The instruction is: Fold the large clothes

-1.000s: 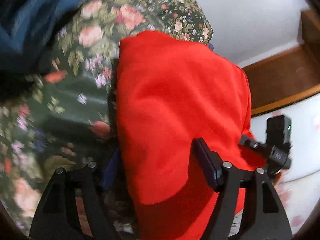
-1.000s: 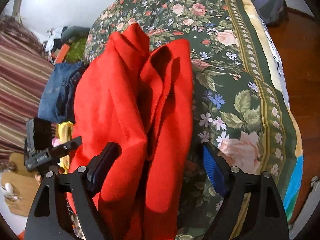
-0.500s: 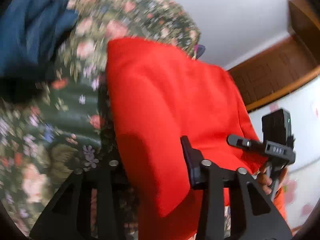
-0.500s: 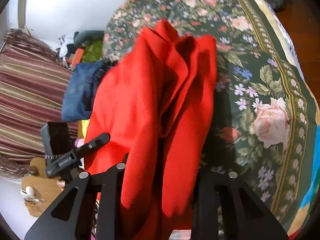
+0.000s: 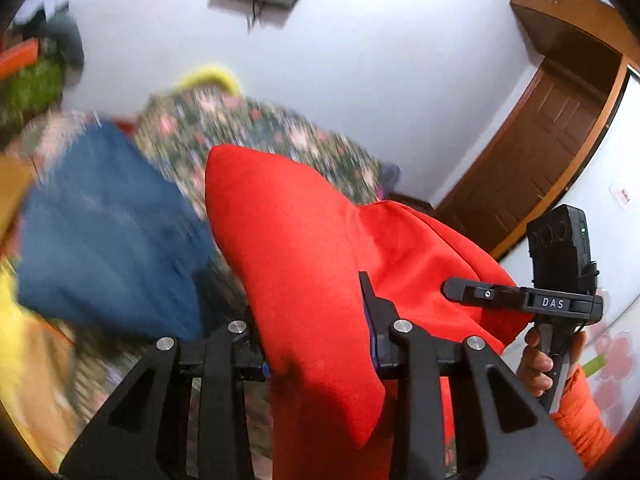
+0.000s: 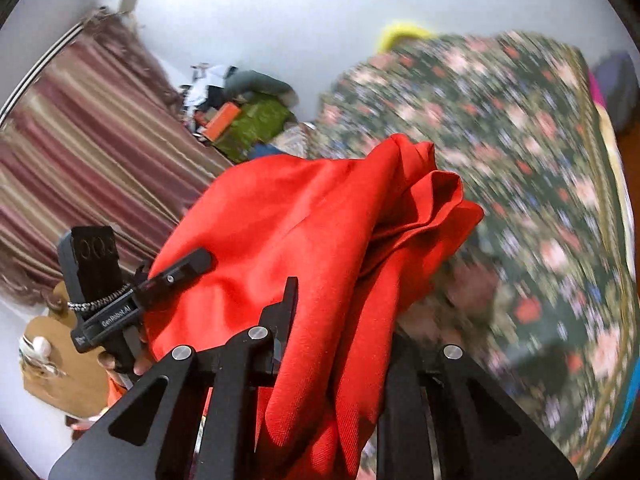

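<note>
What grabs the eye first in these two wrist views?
The bright red garment fills the middle of both views, bunched between the closing jaws of the left gripper and the right gripper. Behind it lies a dark floral bedspread, with a blue garment left of the red one.

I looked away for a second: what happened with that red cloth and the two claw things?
Both sets of fingers closed onto the red garment, left gripper and right gripper, still closing, and lifted it off the floral bedspread. The blue clothing stayed on the bed.
</note>
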`<state>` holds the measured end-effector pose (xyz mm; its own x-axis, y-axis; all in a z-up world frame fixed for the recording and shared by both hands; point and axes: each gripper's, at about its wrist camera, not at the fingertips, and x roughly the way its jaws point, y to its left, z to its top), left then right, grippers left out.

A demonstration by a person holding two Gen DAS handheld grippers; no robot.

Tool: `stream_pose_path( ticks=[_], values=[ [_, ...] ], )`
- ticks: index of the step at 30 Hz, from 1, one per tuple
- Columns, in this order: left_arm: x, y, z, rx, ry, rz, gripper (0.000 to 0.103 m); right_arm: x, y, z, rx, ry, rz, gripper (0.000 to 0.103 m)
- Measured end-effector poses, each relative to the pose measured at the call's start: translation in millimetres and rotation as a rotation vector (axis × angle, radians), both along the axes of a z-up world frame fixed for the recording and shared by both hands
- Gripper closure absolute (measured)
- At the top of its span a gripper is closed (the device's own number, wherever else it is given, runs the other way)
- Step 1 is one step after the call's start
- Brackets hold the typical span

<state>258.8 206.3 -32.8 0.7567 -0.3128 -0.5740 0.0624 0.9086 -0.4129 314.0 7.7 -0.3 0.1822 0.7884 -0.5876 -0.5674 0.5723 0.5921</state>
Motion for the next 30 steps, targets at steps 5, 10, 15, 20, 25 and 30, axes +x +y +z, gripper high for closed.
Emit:
stream_pose_path(
  ticks=[5, 10, 15, 20, 25, 30],
  values=[
    [11.0, 67.0, 48.6, 0.073, -0.120, 0.064, 0.070, 17.6, 65.4, 32.7, 0.049, -0.109, 0.015, 0.089],
    [30.3, 139.3, 39.6, 0.130, -0.133, 0.164, 0.070, 34.8, 128.0, 36.1, 0.098, -0.186, 0.029, 0.089],
    [64.0, 208.9, -43.4, 0.103, 0.091, 0.239, 0.068, 57.3, 211.0, -36.5, -0.069, -0.157, 0.045, 0.089],
    [59.0, 241.6, -78.3, 0.077, 0.127, 0.230, 0.057, 60.1, 239.4, -109.0, -0.185, -0.085, 0.098, 0.082],
    [64.2, 226.5, -70.7, 0.199, 0.149, 0.245, 0.043, 42.4, 224.1, -99.8, -0.324, -0.206, 0.053, 0.061],
    [41.5, 193.1, -42.6, 0.311, 0.134, 0.323, 0.044, 26.0, 195.7, -71.3, -0.323, -0.263, -0.004, 0.060]
  ],
)
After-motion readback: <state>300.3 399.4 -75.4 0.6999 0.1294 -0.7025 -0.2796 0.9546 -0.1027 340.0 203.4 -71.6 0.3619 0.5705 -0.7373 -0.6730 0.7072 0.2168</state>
